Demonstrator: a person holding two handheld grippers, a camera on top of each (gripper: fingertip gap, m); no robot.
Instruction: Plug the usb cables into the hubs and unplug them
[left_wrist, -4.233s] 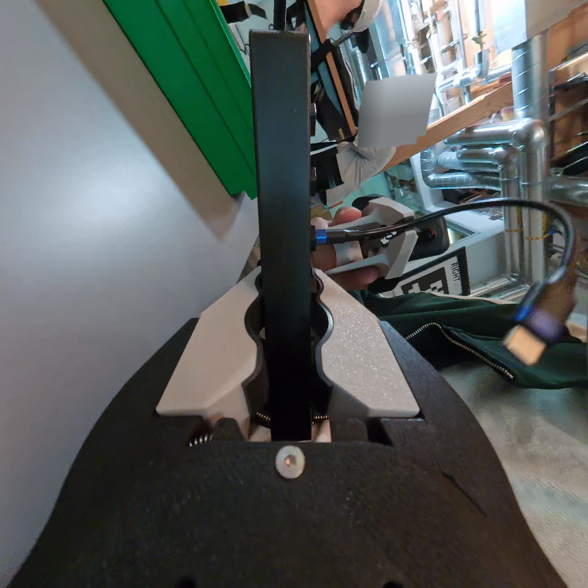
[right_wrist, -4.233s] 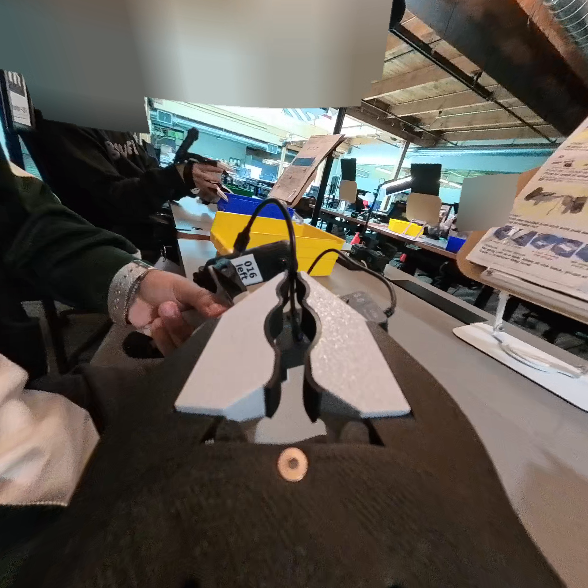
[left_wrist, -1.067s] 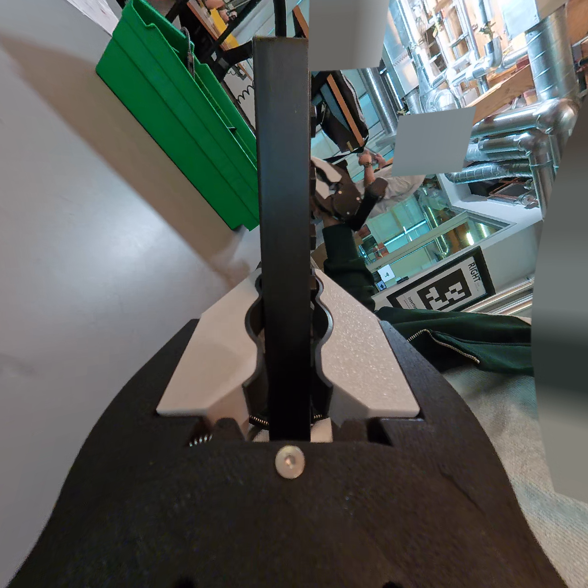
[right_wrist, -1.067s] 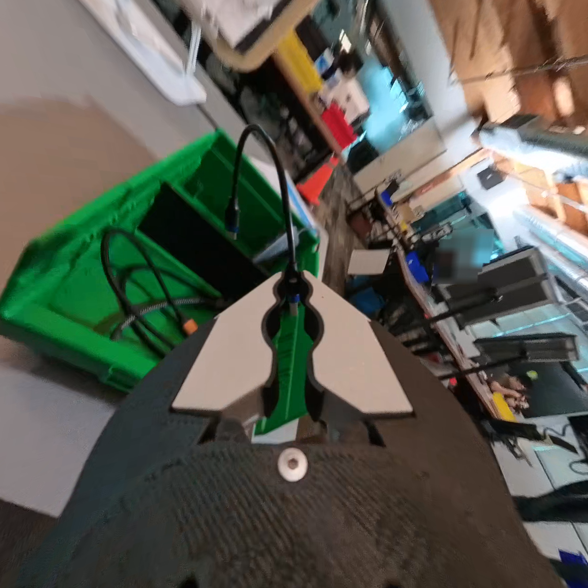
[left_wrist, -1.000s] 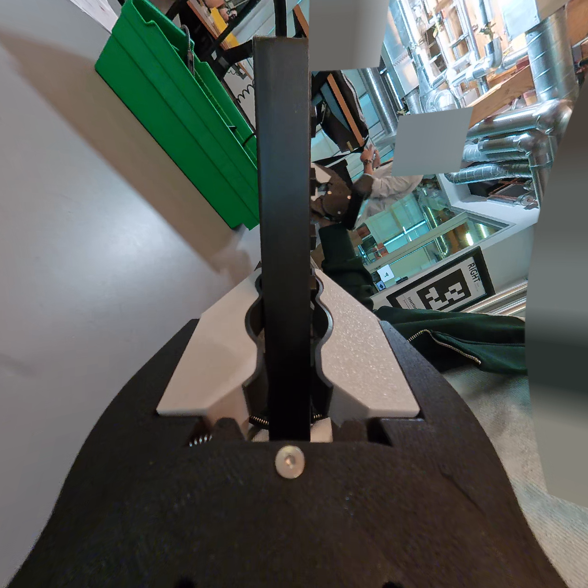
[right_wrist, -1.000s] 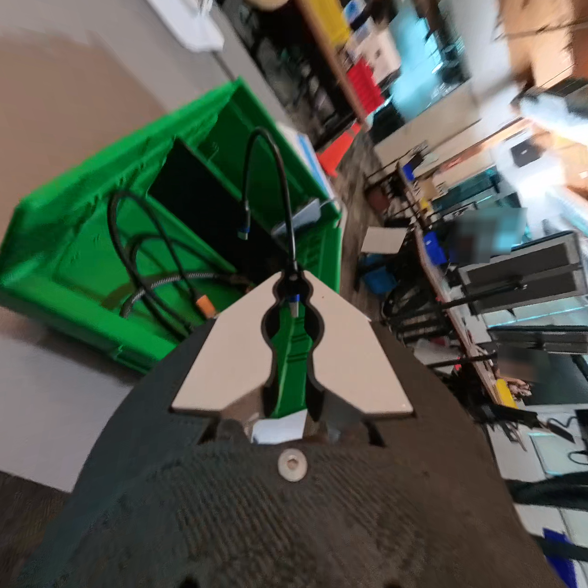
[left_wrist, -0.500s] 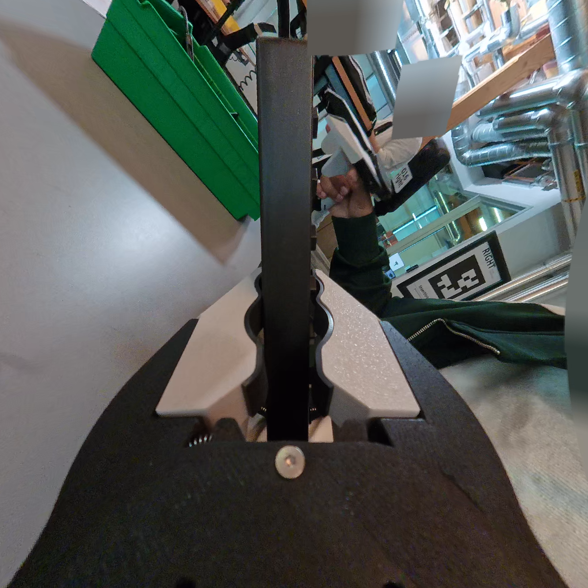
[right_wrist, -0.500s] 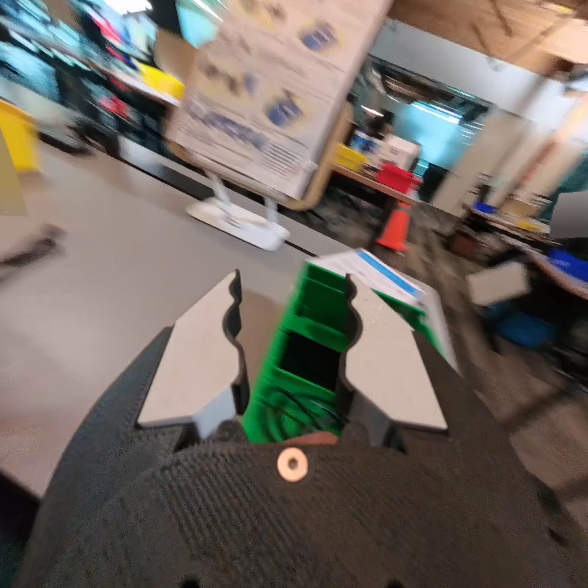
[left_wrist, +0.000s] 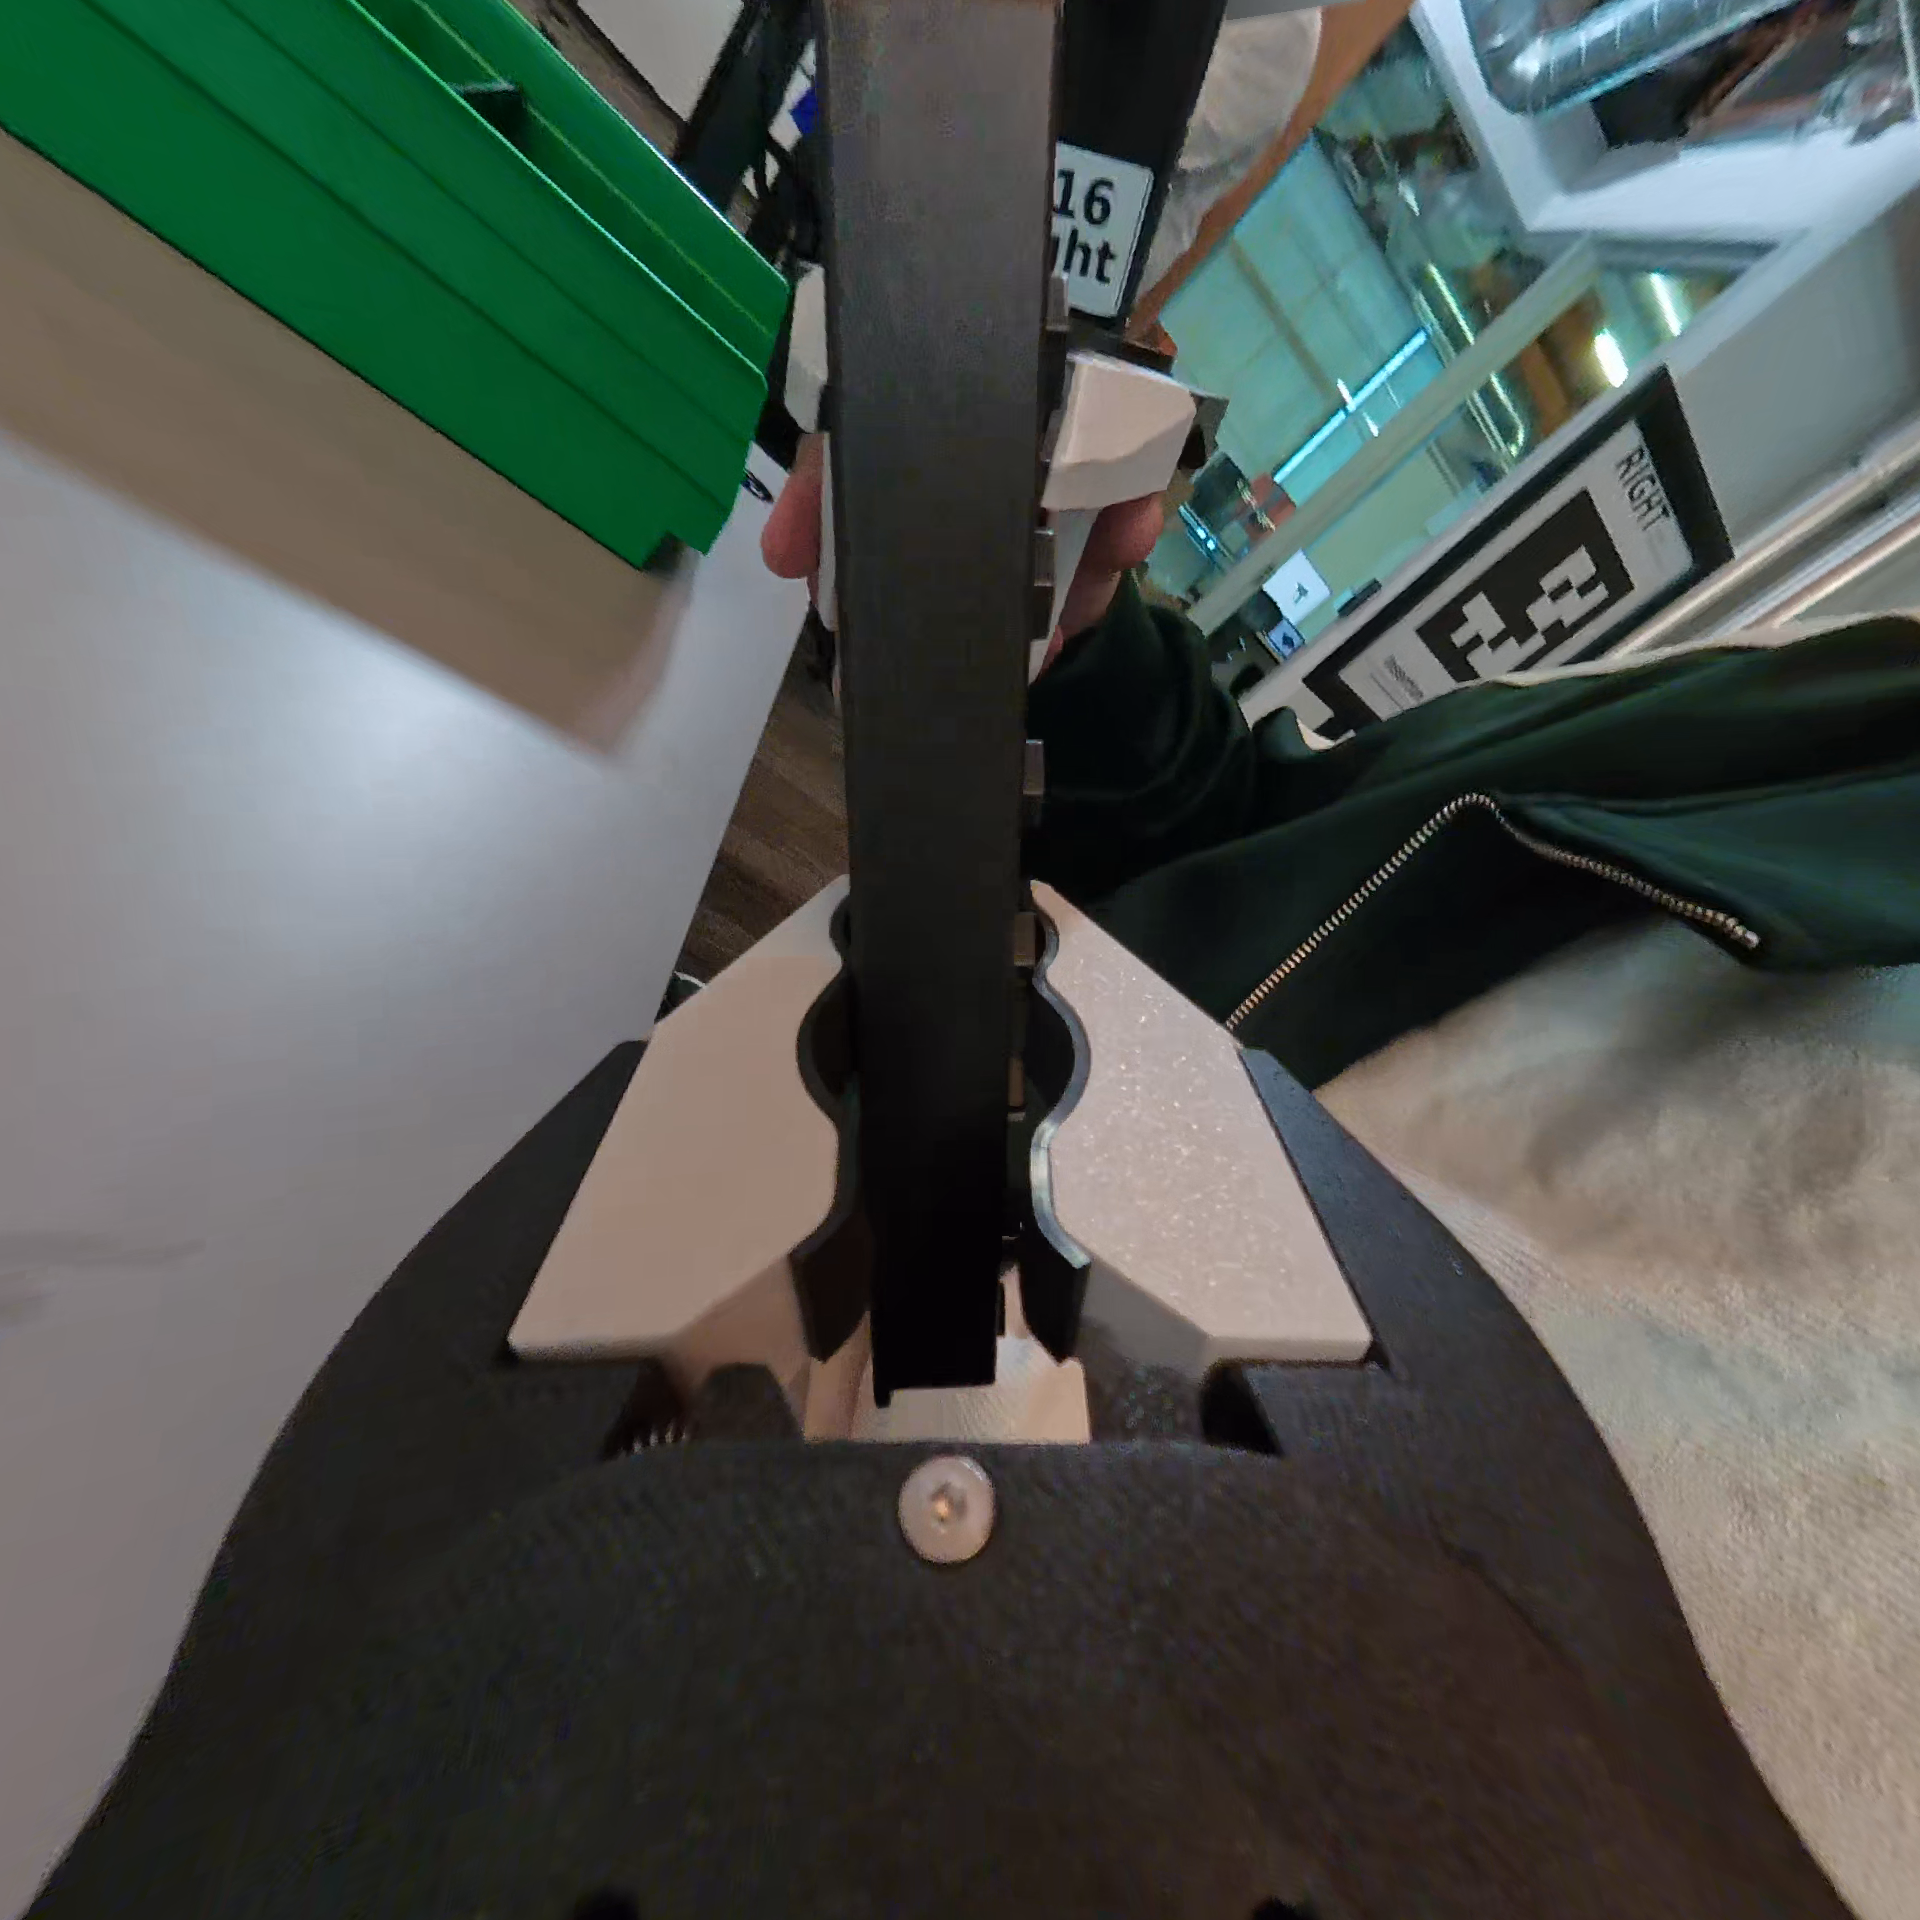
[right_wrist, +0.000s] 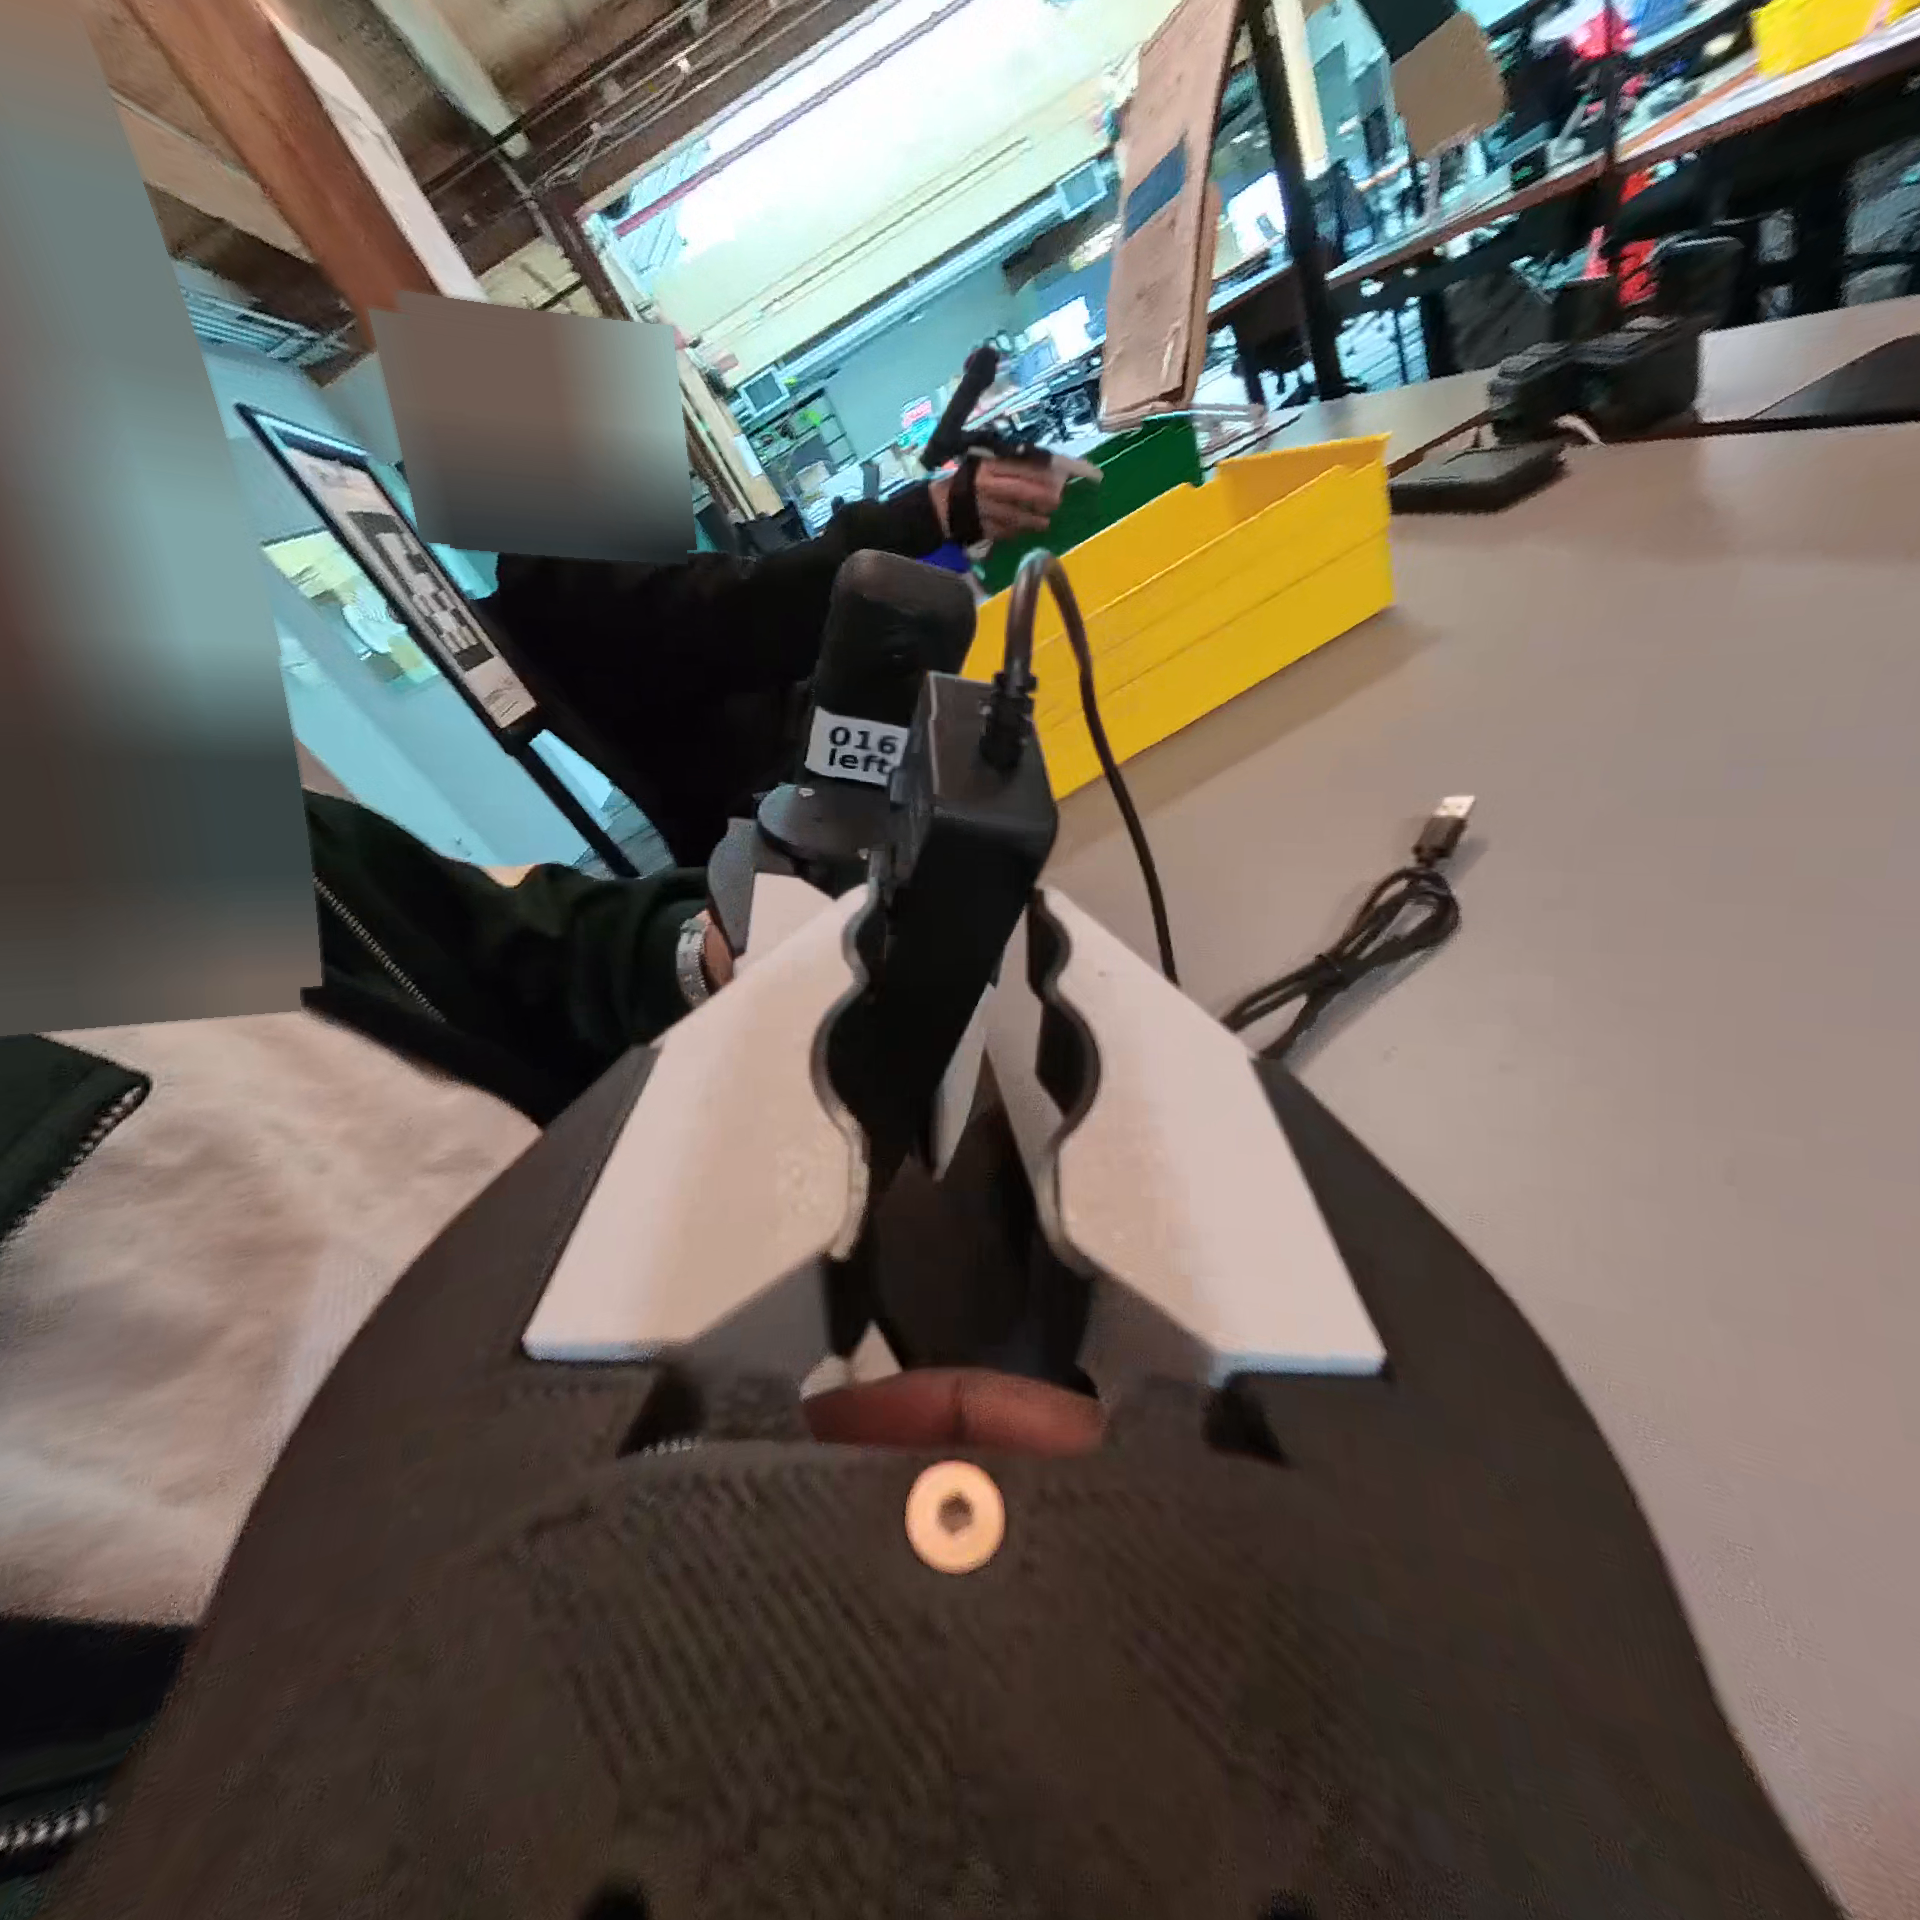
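A long black USB hub stands between the fingers of my left gripper, which is shut on it. In the right wrist view the hub lies between the fingers of my right gripper, which have closed in on its sides. One white right fingertip shows behind the hub in the left wrist view. The hub's own black lead leaves its far end and runs down to a coil and a plug on the grey table. No other cable is plugged in.
A green bin stands on the table at the left. A yellow bin stands beyond the hub. A black-and-white marker board stands at the right. Another person's hand holds a tool behind.
My right gripper carried a cable over the green bin, opened empty, swung back and closed around the hub. My left gripper kept hold of the hub, which has slid forward slightly.
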